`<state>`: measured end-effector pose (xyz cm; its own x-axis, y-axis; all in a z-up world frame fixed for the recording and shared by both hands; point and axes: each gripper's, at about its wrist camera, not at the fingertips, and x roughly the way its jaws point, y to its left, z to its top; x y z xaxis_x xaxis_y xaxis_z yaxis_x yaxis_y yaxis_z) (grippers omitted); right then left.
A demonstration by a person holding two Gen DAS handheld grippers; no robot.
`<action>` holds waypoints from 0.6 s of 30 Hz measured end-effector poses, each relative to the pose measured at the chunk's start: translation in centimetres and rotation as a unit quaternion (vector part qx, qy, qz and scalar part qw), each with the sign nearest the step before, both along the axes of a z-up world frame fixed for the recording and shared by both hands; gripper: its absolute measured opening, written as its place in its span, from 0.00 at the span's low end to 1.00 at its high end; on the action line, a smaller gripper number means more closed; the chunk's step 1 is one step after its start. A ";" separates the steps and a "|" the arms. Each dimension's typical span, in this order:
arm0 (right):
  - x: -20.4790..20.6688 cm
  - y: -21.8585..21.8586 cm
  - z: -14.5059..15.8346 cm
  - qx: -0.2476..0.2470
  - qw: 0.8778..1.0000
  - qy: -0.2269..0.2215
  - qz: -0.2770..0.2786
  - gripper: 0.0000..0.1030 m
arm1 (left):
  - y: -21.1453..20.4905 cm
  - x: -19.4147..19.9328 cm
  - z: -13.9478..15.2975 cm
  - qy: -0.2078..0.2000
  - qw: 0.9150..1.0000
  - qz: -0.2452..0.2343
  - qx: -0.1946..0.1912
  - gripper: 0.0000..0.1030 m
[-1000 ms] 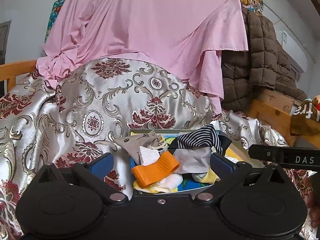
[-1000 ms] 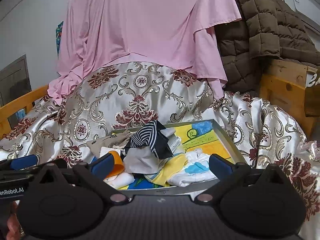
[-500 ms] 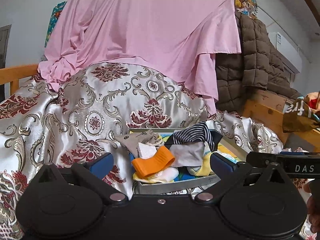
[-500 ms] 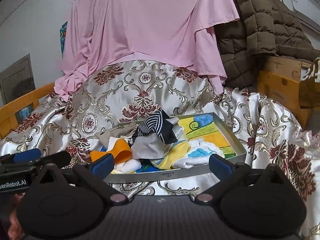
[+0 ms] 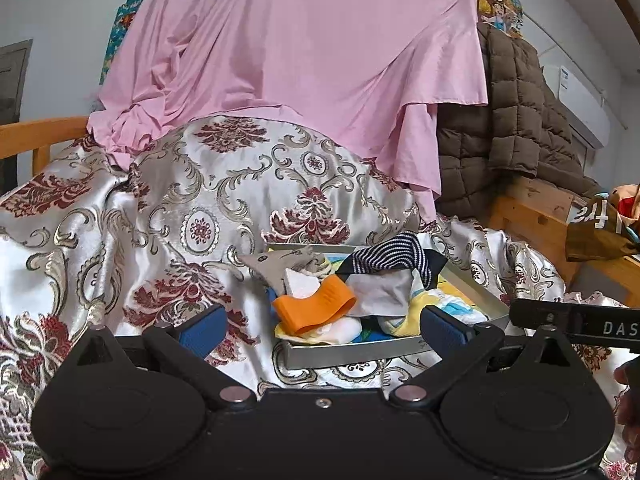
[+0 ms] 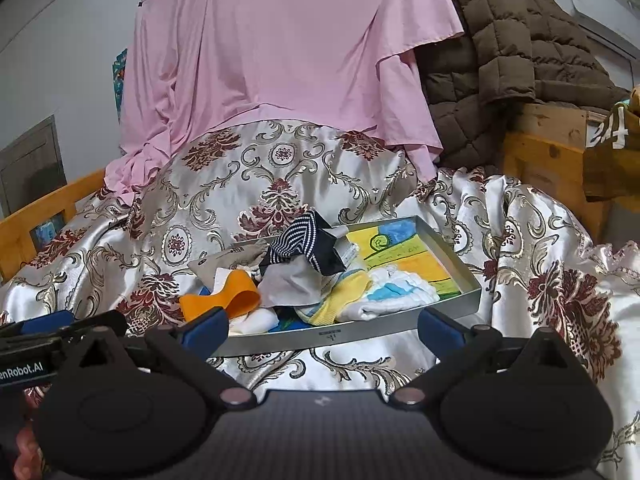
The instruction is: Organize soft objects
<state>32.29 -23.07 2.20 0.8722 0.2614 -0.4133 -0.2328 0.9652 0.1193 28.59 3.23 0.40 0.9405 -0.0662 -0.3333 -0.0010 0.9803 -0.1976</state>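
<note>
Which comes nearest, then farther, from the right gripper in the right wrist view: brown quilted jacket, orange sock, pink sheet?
1. Orange sock, in the tray's left part, just ahead of the right gripper.
2. Pink sheet, draped behind, centre.
3. Brown quilted jacket, upper right, about as far; too close to call.

Your left gripper (image 5: 322, 330) and right gripper (image 6: 323, 330) were matte black with blue finger pads (image 5: 202, 328). Silver screws sat at the pivots, and white lettering marked the sides.
</note>
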 end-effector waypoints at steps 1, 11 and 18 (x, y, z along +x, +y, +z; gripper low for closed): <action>-0.1 0.0 0.0 -0.001 1.000 0.000 0.000 1.00 | 0.1 -0.1 -0.1 0.002 1.000 0.001 -0.002 0.99; -1.3 -0.9 -0.6 0.002 1.000 0.004 -0.003 1.00 | -0.2 -1.3 -0.7 0.016 1.000 -0.003 -0.006 0.99; -3.1 -1.8 -1.4 -0.003 1.000 0.000 -0.007 1.00 | -1.0 -2.6 -1.0 0.014 1.000 0.005 0.011 0.99</action>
<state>29.23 -24.88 0.83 0.8756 0.2462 -0.4156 -0.2186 0.9692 0.1135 25.99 2.22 -0.61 0.9311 -0.0497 -0.3614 -0.0157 0.9843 -0.1758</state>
